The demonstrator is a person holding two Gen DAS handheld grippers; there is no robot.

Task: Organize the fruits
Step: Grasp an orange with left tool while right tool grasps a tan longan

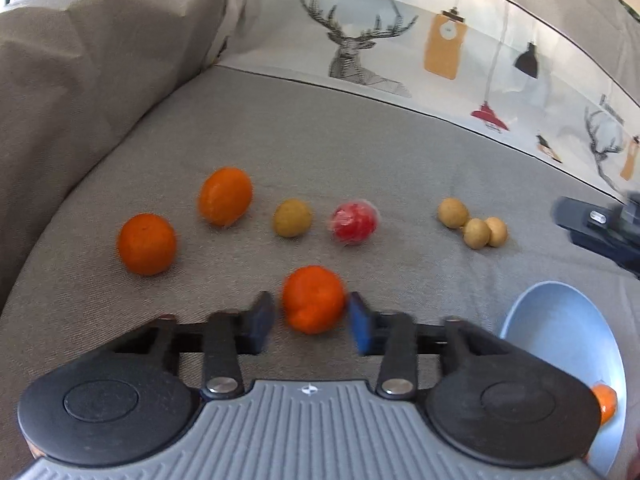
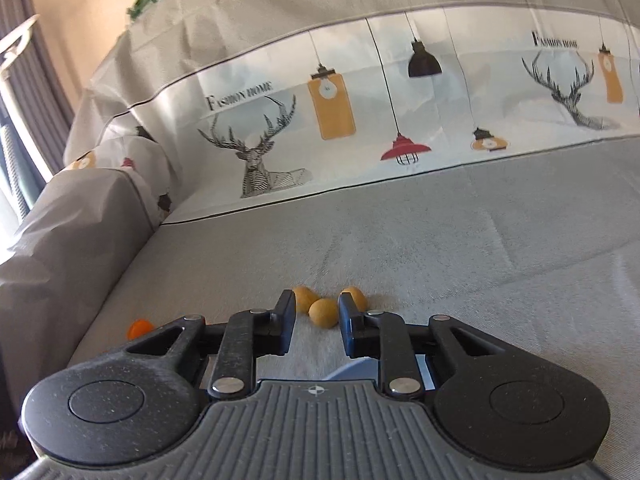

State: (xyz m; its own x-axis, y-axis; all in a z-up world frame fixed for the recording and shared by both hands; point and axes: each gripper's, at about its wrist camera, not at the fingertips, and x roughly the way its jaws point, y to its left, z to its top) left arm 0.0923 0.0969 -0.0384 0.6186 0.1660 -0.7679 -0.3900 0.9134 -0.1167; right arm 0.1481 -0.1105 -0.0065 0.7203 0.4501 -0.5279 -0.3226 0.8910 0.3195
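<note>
Left wrist view, nearest first: my left gripper (image 1: 311, 317) has its blue pads on either side of an orange (image 1: 313, 298) that sits on the grey sofa seat (image 1: 360, 152). The right pad looks to be against the fruit; a thin gap shows at the left pad, and the blur stops me calling it a firm grip. So: jaws narrowed around the orange, contact on one side at best.

Low right, a pale blue bowl (image 1: 560, 320) sits just beside the gripper body, with one orange fruit (image 1: 604, 402) in its bottom.

Further out, a loose row on the seat: two more oranges (image 1: 147, 244) (image 1: 225, 196) at left, a lone tan longan-like fruit (image 1: 292, 218), then a red fruit (image 1: 354, 222) in clear wrap. Well to the right, a cluster of three tan fruits (image 1: 474, 224) touching each other. The right gripper's dark body (image 1: 600, 232) enters from the right edge near them.

Right wrist view: my right gripper (image 2: 316, 320) is narrowed, and nothing is held. The middle one of the three tan fruits (image 2: 324, 313) shows in the gap just beyond the tips; the other two flank the fingers. The pads do not reach it.

Farthest: the deer-and-lamp printed cover (image 2: 360, 120) over the backrest.
</note>
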